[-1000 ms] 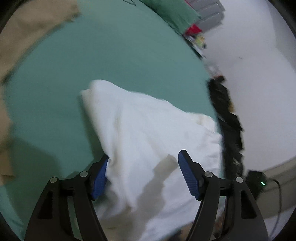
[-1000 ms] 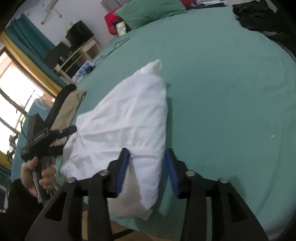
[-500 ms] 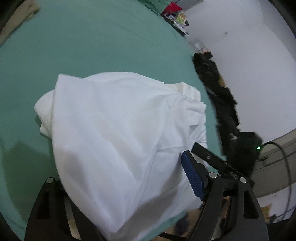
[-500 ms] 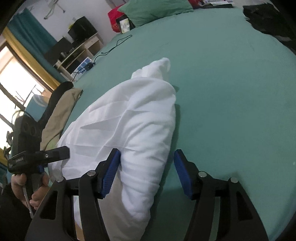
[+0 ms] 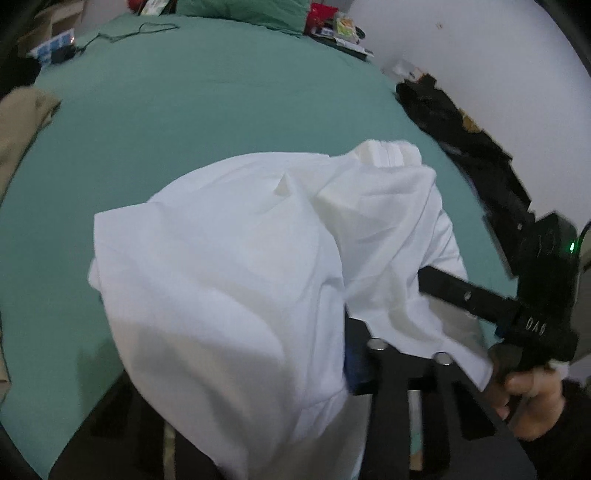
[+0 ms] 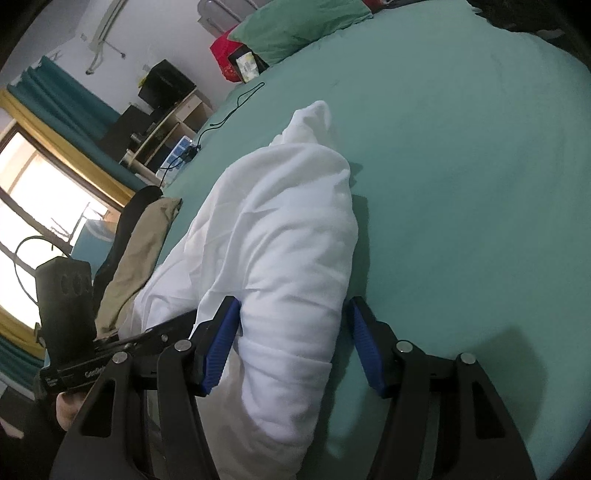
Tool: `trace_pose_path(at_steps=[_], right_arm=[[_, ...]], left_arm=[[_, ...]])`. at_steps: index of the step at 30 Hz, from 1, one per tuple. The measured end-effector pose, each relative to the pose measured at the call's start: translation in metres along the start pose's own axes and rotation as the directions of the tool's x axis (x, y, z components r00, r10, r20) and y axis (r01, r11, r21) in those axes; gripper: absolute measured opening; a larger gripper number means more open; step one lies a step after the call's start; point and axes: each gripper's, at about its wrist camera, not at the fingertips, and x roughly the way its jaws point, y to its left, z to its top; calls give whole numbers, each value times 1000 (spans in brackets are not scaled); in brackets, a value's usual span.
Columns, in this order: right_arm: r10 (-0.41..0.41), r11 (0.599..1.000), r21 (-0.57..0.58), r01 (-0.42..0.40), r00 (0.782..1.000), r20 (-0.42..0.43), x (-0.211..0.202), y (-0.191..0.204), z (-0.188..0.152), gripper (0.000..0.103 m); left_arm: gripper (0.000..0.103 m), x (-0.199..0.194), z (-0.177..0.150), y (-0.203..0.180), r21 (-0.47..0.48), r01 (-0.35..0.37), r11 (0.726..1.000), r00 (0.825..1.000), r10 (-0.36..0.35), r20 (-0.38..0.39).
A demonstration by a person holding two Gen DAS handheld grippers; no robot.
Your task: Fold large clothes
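A large white garment [image 5: 229, 280] lies bunched on the green bed sheet [image 5: 184, 110] near the bed's front edge. My left gripper [image 5: 236, 350] has its jaws closing on a thick fold of it. The cloth drapes over and hides one finger, and the other blue pad [image 5: 352, 365] presses into the fabric. In the right wrist view, my right gripper [image 6: 293, 317] stands open astride a rolled fold of the white garment [image 6: 291, 229]. Both blue pad faces show beside the cloth. The right gripper [image 5: 465, 293] also shows at the garment's right edge, held by a hand [image 5: 528, 398].
A tan garment [image 6: 144, 251] and a dark one lie at the bed's left side. Black clothes [image 5: 461, 140] are heaped along the right edge by the white wall. A green pillow [image 6: 295, 22] and a black cable [image 6: 236, 107] sit at the far end. Shelves and a window stand left.
My left gripper swung across the garment and rolled. Its jaws narrowed onto a fold that now covers one finger. My right gripper slid a little forward along the roll, jaws slightly wider.
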Motion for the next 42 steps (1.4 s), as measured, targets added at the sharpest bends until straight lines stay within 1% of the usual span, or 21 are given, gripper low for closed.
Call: trace_pose_path(at_steps=[2,4,5,6,7,8,10,12,13,21,30,36,42], right_arm=[[10,1000,-9,-10,1000,-15,4,6,-2,61],[-29,998,-49,28,999,-16,8,17,-5,61],[-38,998,-59,36,999,-18,9,21,-5,58],[-42,998,-52,41,999,-15,8,21,-5,51],[-37,999,-37,36,999,-15,6,20,-5,47],[-28,999,-27,27,1000,-14,5,18,-5,42],[-16,1000,-22,16,1000,-14,2,18,-5,37],[-23,999,-49,22,1000,-6,-2,24,-5,33],[-28,998,-60,28,1000,2,-5,27,-5,33],[-47,988,-145,53,998,49,-16,56,2,28],[-46,980,-188,62,995,88,-26,75,7,25],[-24,976,-213,49,993,116,-38,86,11,23],[14,972,-233,21,989,149,-47,104,21,23]], left_arm=[[31,0,0,1,-2,-2,1000,1000,2,12],[28,-2,-1,-2,17,-24,1000,999,23,27],[27,-2,-1,-5,23,-29,999,999,28,31],[26,-3,-1,-7,24,-30,999,999,29,35],[26,-3,-1,-7,16,-24,1000,999,24,38],[25,-3,-1,-7,8,-20,1000,999,20,42],[24,-6,0,-7,-3,-5,1000,999,6,48],[22,-9,-1,-10,3,-3,1000,998,3,58],[22,-15,-6,-3,6,-1,1000,998,1,62],[21,-37,-7,-1,-13,35,999,993,-33,111],[21,-61,-7,0,-8,65,998,985,-63,162],[21,-79,-3,1,-6,88,996,974,-85,209],[21,-97,13,-6,1,100,995,958,-97,270]])
